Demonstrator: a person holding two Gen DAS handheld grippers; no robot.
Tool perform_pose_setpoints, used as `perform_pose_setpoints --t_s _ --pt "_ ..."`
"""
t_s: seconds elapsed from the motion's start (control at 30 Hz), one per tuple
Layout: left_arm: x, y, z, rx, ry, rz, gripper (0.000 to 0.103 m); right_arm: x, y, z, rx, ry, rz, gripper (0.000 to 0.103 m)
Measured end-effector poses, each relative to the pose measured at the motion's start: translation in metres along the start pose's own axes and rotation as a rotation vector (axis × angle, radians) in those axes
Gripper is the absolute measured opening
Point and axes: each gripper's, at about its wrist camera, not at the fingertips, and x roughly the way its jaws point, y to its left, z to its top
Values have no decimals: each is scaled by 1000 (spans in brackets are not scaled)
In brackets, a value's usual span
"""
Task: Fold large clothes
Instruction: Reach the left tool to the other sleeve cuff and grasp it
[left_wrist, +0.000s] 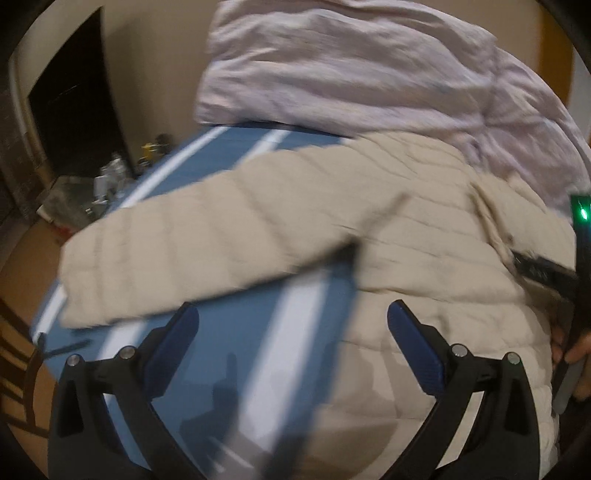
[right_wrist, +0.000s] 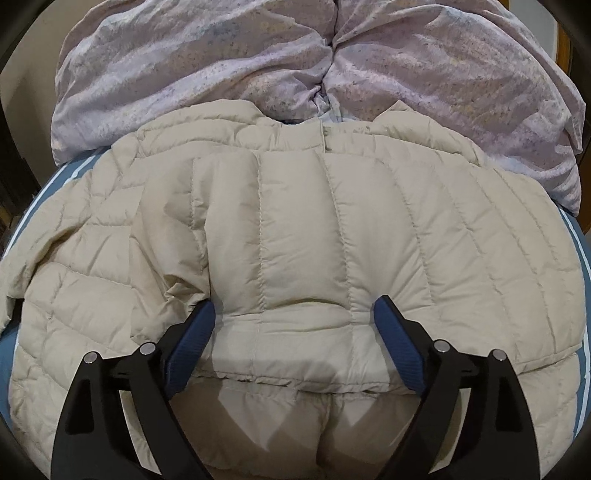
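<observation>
Clearly the jacket (right_wrist: 295, 229), a beige quilted one, lies spread on the blue striped bedsheet (left_wrist: 229, 151), its collar toward the lilac duvet (right_wrist: 443, 74) bunched at the far end. In the right wrist view one panel is laid over the body, its hem running across just ahead of the camera, which suggests one fold is already in place. A sleeve (left_wrist: 177, 251) reaches out to the left over the sheet in the left wrist view, flat and not yet turned in; it looks like the next part to fold. The right gripper (right_wrist: 295, 317) sits low over the folded panel with its fingers (right_wrist: 195, 332) spread wide on either side of a puffed section; nothing is pinched between them, so the cloth is released and rests under its own weight. The left gripper (left_wrist: 291, 325) hovers above the sheet and the jacket's edge, likewise spread wide and empty, in a blurred picture; it seems placed to go for the sleeve. At the right edge of that view a hand (left_wrist: 576, 350) grips the other tool's handle. Being padded, the jacket may spring back unless pressed flat.
</observation>
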Motion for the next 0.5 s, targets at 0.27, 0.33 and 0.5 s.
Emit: perform_pose_setpoints --t_s 0.27,0.33,0.5 --pt "2 91 12 -134 27 165 98 1 -1 -2 14 1 25 92" --pt "7 111 12 -175 52 183 94 0 -2 -2 13 1 32 92" --pt "22 156 11 -315 97 169 85 0 -4 -1 14 -1 50 93"
